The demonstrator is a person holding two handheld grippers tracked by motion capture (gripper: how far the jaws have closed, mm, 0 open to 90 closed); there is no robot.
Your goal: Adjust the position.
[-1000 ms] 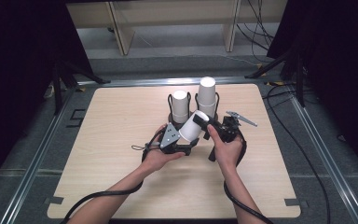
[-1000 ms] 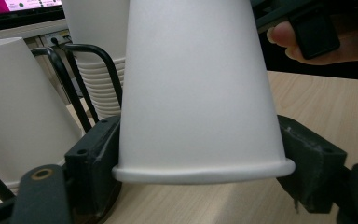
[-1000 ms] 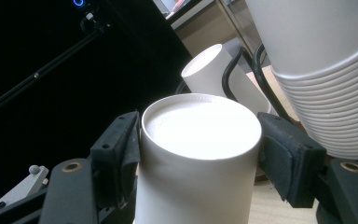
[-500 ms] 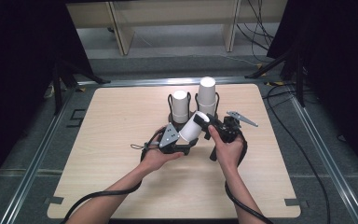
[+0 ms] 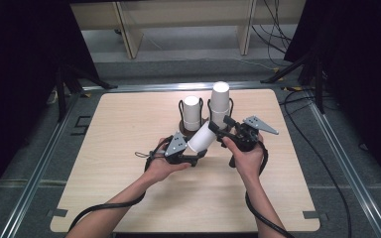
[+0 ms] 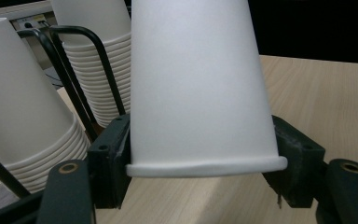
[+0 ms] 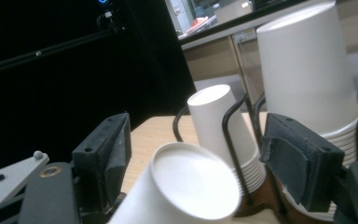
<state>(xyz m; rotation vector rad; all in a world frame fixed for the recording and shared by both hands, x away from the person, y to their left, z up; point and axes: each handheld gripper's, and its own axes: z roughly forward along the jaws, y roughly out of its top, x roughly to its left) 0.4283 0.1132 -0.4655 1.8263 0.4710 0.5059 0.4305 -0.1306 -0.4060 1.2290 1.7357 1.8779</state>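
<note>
White paper cup [image 5: 201, 137] held tilted above the middle of the tabletop [image 5: 129, 198], between two hand-held grippers.

The cup's rim end sits in the left gripper [image 6: 200, 172], whose pads press its sides just above the rolled rim; its closed base points up toward the right gripper [image 7: 205, 168]. That gripper's jaws have just been opening and stand apart on either side of the base, not pressing it. Behind, near the far edge, two stacks of cups [image 5: 192, 113] stand in a black wire holder [image 5: 182, 106], their lower parts hidden.
</note>
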